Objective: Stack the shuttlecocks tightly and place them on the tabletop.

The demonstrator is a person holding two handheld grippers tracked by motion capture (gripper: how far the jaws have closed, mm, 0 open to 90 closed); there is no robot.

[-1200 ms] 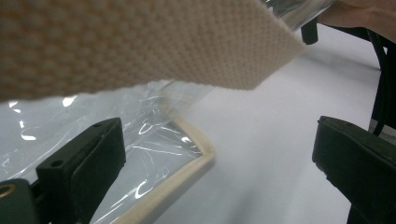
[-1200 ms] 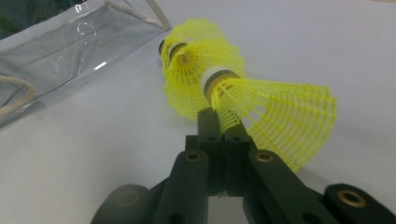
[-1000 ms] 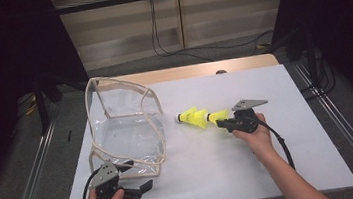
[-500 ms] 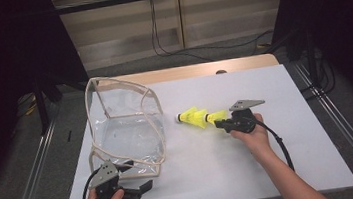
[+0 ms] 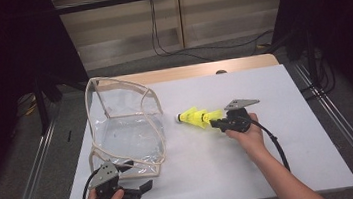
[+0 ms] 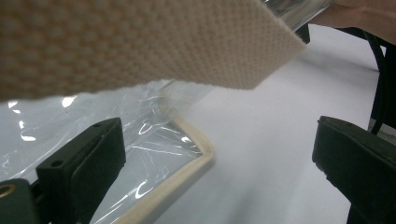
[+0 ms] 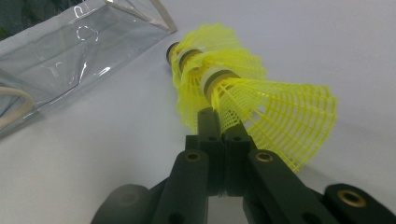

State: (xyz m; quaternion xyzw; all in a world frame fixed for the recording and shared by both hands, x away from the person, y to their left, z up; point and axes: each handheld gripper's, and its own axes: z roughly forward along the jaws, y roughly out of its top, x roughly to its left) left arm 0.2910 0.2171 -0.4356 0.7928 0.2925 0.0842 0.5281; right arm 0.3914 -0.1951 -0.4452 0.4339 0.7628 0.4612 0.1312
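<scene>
**Nested shuttlecocks held at the skirt, short of the clear bag**

The stack of yellow shuttlecocks (image 5: 195,117) sits just right of centre in the high view, low over the white table (image 5: 284,92), near the right side of the clear bag (image 5: 125,130) but apart from it. In the right gripper view the stack (image 7: 243,88) runs from centre frame toward the upper left, at least three units nested one in the next.

Handling, as judged: very light, with springy open-mesh plastic skirts that will crush or deform under hard pressure; the cork ends are firmer. The nesting is only a friction fit, so a jolt could separate the units. The rim of the rearmost skirt, or the collar behind a cork, is the sensible hold.

Orientation: the long axis lies roughly level, corks pointing left toward the bag, skirts flaring back toward the right gripper (image 5: 216,121).

The right gripper (image 7: 219,126) has its jaws fully closed, pinching the mesh of the rearmost skirt.

The left gripper (image 5: 142,189), at lower left, stands wide apart and grips nothing; the bag's cream-trimmed corner (image 6: 196,154) lies between its jaws, untouched.
</scene>
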